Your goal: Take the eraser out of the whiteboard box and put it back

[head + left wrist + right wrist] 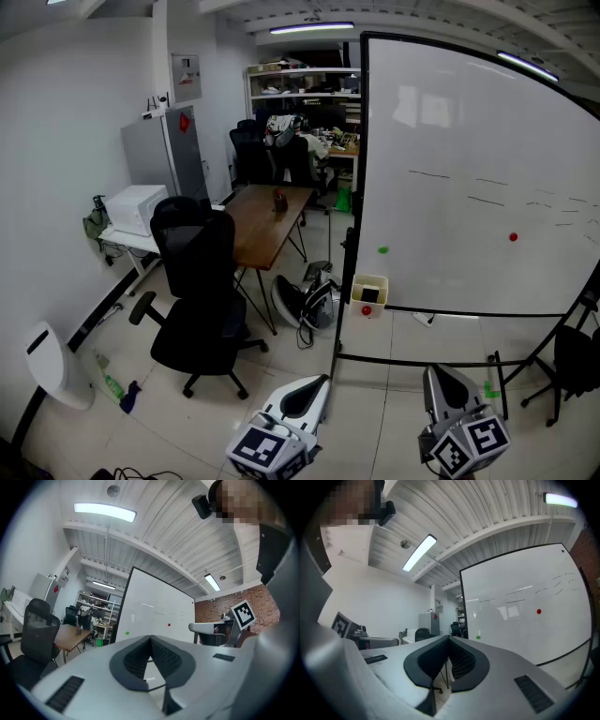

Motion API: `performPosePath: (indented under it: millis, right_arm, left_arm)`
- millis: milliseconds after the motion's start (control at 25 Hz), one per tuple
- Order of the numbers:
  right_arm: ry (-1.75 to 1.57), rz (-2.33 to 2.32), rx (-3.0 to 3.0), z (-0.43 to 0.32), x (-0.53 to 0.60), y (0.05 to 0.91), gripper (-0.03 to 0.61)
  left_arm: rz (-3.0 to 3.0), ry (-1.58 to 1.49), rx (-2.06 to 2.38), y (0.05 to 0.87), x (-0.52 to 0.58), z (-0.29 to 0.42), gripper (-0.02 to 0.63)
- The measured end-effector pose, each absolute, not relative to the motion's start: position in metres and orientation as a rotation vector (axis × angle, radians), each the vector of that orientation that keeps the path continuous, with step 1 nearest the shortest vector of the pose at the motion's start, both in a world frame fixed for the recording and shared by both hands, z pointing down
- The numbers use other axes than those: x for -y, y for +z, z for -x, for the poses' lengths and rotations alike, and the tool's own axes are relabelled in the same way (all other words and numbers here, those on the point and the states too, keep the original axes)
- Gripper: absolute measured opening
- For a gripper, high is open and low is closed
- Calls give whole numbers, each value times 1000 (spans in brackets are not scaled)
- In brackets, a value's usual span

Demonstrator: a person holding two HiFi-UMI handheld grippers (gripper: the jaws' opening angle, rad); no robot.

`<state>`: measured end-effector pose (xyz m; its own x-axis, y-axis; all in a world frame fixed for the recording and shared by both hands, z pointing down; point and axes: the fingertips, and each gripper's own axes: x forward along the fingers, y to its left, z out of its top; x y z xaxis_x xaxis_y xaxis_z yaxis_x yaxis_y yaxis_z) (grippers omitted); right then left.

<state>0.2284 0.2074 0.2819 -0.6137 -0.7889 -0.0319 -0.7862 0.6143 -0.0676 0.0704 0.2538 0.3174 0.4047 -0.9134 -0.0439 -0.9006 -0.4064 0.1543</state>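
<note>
A cream whiteboard box (pixel 368 284) hangs at the lower left corner of the big whiteboard (pixel 469 178). A dark eraser (pixel 369 295) shows in it, and a red dot (pixel 366 310) sits on its front. Both grippers are low at the near edge of the head view, well short of the box. My left gripper (pixel 319 380) has its jaws together with nothing between them, and so does my right gripper (pixel 433 370). In the left gripper view the left gripper (pixel 150 639) faces the whiteboard (pixel 159 611). The right gripper (pixel 449 638) faces the same board (pixel 525 611).
A black office chair (pixel 202 291) stands left of the board, beside a wooden table (pixel 267 220). A bag (pixel 314 302) lies on the floor by the board's stand (pixel 412 361). A green magnet (pixel 382 250) and a red magnet (pixel 513 237) stick to the board. Another chair (pixel 572 361) stands at right.
</note>
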Motion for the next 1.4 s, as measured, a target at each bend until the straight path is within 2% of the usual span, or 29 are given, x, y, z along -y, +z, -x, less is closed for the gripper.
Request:
performPosePath:
  millis: [320, 1080, 1400]
  right_arm:
    - [-89, 1358, -2766, -192, -169, 295, 9]
    - [-147, 1228, -2789, -247, 33, 306, 9]
    - [-120, 1323, -2746, -181, 92, 300, 9]
  left_arm:
    - [-2527, -163, 1637, 335, -212, -34, 26]
    - [-2466, -128, 1766, 327, -17, -92, 28]
    - [-2546, -103, 1735, 323, 46, -13, 28]
